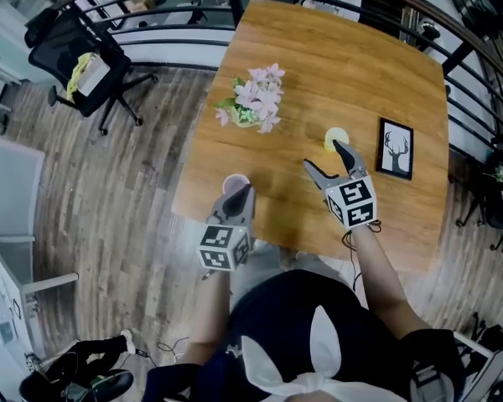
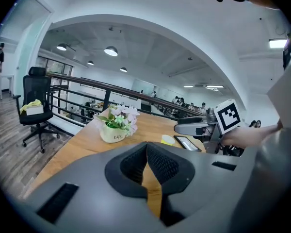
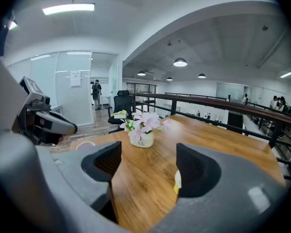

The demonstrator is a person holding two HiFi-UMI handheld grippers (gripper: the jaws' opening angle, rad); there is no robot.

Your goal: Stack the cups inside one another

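Observation:
A yellow cup (image 1: 336, 137) stands on the wooden table (image 1: 318, 65), just beyond the far fingertip of my right gripper (image 1: 321, 154), whose jaws are open and empty. In the right gripper view the yellow cup (image 3: 177, 181) peeks out behind the right jaw, outside the gap of the right gripper (image 3: 148, 161). A pink cup (image 1: 235, 180) sits near the table's front left edge, partly covered by my left gripper (image 1: 244, 190), which is shut with nothing between its jaws. The pink cup's rim (image 3: 86, 144) shows under the left gripper (image 3: 43, 120). From the left gripper (image 2: 146, 145), the yellow cup (image 2: 168, 140) lies ahead.
A white pot of pink flowers (image 1: 255, 105) stands mid-table left of the yellow cup. A black-framed deer picture (image 1: 395, 147) lies to its right. A railing (image 1: 184, 28) runs behind the table, and an office chair (image 1: 80, 65) stands on the floor at left.

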